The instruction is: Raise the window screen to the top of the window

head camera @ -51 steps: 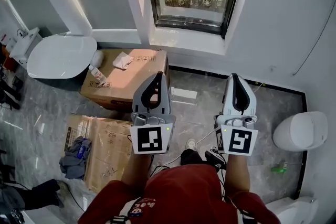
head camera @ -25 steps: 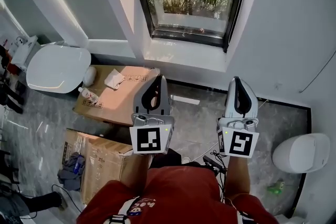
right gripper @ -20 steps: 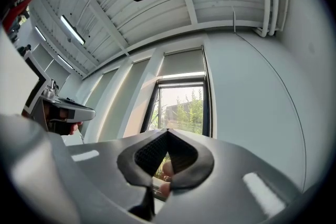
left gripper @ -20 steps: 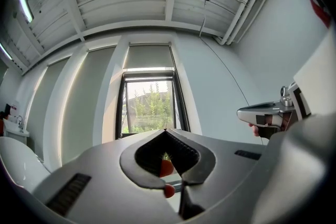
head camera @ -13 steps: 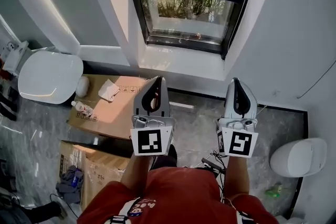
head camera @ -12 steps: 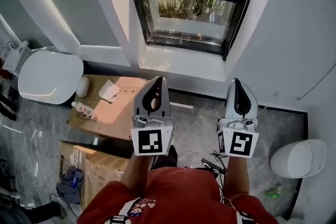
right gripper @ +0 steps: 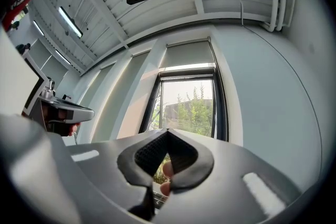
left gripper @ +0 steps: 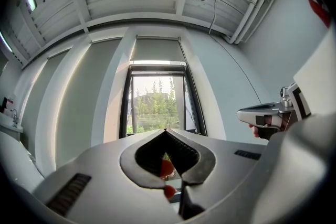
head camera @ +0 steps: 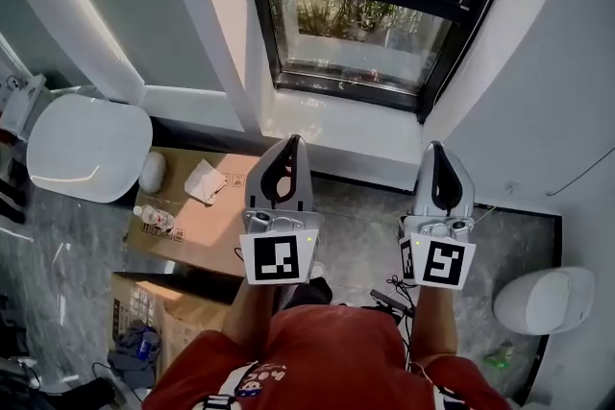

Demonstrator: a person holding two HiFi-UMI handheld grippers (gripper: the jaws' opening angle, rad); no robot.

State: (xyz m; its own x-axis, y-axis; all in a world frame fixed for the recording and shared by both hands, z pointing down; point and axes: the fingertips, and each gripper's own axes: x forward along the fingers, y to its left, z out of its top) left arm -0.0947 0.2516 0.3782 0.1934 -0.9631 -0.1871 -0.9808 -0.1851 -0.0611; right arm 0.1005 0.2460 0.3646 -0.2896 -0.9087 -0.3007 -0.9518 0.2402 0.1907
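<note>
Now both claws are pinched tight and empty: left gripper (head camera: 291,143) and right gripper (head camera: 438,150) level, side by side, facing the window (head camera: 360,24). The window screen (left gripper: 157,50) covers its upper part. Two cardboard boxes (head camera: 207,216) sit lower left, and two white toilets (head camera: 86,144) flank the floor.

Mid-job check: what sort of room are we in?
Probably a bathroom being fitted out: a white toilet stands left of the window, another white ceramic fixture sits at right, and cardboard boxes lie on the tiled floor.
</note>
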